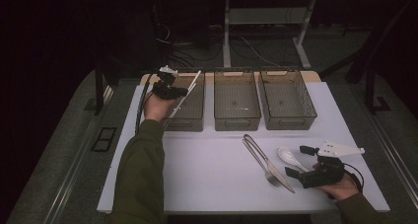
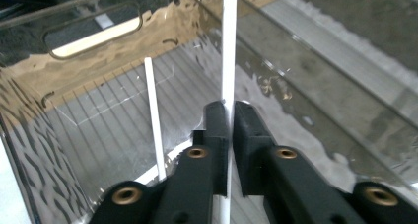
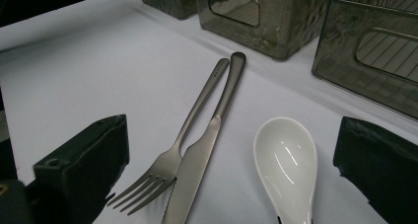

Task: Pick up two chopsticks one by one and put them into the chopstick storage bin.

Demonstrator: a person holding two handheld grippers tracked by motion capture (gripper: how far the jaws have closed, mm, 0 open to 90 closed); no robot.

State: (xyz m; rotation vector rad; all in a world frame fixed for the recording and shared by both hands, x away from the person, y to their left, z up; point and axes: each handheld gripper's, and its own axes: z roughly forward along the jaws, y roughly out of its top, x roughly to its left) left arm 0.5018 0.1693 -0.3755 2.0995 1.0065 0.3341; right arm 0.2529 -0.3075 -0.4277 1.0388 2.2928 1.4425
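High view: the left gripper (image 1: 183,92) pinches a white chopstick (image 1: 190,89) over the left bin (image 1: 189,119); the right gripper (image 1: 300,161) rests wide apart near the spoon (image 1: 291,157).

Left gripper view: jaws closed on the chopstick — a second chopstick (image 2: 154,115) leans inside the bin.

Right gripper view: jaws spread wide, holding nothing — fork (image 3: 190,126), knife (image 3: 207,142) and spoon lie between them.

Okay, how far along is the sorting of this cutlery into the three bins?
Early. One white chopstick already lies in the left bin. The left gripper is shut on a second chopstick over that bin. The fork, knife and white spoon remain on the table, before the open right gripper.
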